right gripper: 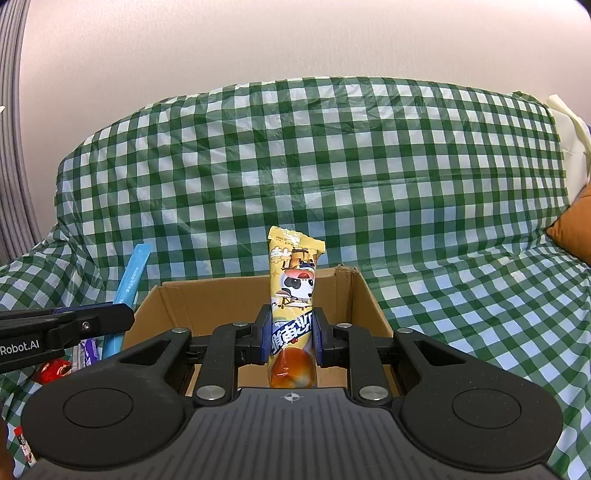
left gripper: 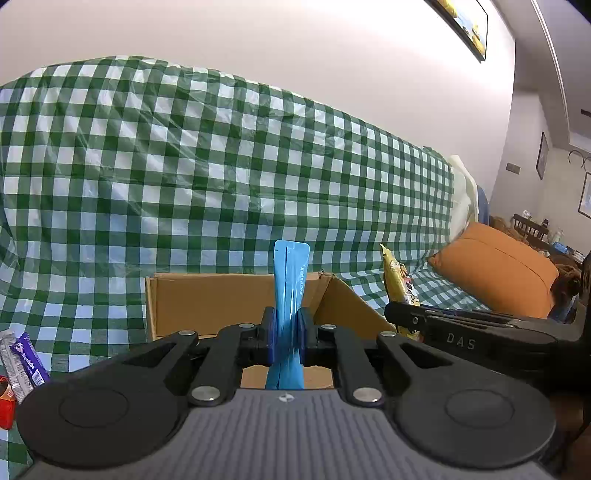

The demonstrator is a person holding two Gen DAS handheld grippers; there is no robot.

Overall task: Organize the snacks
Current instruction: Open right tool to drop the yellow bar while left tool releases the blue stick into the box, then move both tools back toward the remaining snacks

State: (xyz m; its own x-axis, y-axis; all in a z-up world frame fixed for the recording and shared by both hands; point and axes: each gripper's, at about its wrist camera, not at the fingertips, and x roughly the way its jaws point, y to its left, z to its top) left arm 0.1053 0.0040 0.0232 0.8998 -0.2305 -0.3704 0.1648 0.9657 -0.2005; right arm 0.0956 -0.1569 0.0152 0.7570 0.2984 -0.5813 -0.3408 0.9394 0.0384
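Left hand-held gripper pinches blue stick pack upright; right hand-held gripper pinches yellow snack bag. Cardboard box just ahead of both. Risk: grippers close together, could collide w/ each other or box rim on drop.

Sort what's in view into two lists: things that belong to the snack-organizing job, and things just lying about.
Part of the job:
- blue snack stick, clamped in the left gripper
- yellow snack pack, clamped in the right gripper
- cardboard box, open
- purple bar and red packet, loose on the checked cloth

Just lying about:
- orange cushion
- framed picture on the wall
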